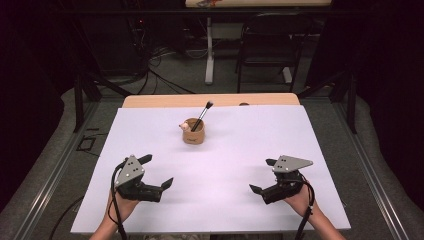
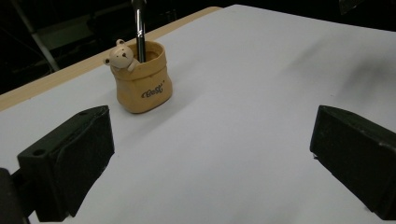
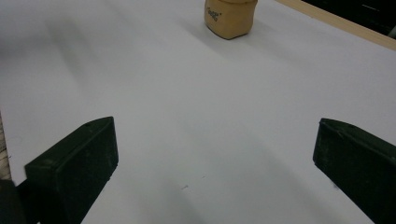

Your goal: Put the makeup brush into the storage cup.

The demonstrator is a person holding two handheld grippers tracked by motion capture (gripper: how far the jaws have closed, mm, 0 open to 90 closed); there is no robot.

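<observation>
A small tan pot [image 1: 193,132] with a little bear figure on its rim stands upright near the middle back of the white sheet [image 1: 150,135]. A black-handled brush [image 1: 202,115] leans in it, bristles up. In the left gripper view the pot [image 2: 142,80] is ahead and to the left, with the brush handle [image 2: 139,32] rising from it. The right gripper view catches the pot's lower body [image 3: 229,17] at the top edge. My left gripper [image 1: 158,171] rests open at the front left. My right gripper [image 1: 263,175] rests open at the front right. Neither holds anything.
The white sheet covers a wooden table whose far edge [image 1: 210,100] shows as a tan strip. Beyond it stand a black chair [image 1: 272,47], a white table leg [image 1: 209,50] and floor cables. Metal rails run along both sides of the table.
</observation>
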